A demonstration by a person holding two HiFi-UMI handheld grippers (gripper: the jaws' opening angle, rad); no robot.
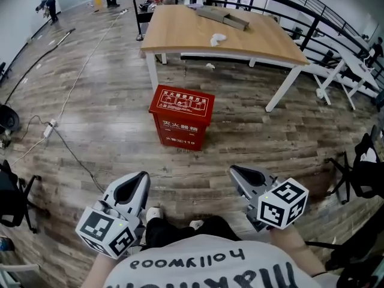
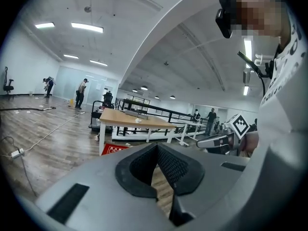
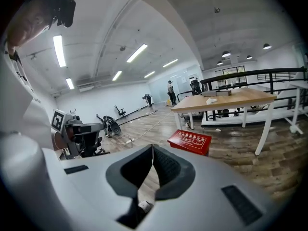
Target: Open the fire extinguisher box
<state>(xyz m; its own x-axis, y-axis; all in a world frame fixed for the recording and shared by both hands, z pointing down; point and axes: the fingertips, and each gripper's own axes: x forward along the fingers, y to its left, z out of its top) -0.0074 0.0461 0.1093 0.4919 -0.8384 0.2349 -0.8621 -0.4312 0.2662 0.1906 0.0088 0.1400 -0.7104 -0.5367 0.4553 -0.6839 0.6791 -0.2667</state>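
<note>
Red box [image 1: 181, 117] stands closed on the wood floor [image 1: 108, 131] just before the tabletop [image 1: 180, 32], well ahead of the left tongs [image 1: 141, 177] and right tongs [image 1: 235, 170], both pinched together and empty.

Left tool [image 1: 139, 182] and right tool [image 1: 235, 174] (both empty) closed.

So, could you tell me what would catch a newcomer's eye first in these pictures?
The red rectangular fire extinguisher box stands out first, closed on the wood-plank floor at the middle of the head view. Just behind it stands a long light-wood table with white legs. Nearest the camera, the left gripper and right gripper point toward the box, both shut and empty.
</note>
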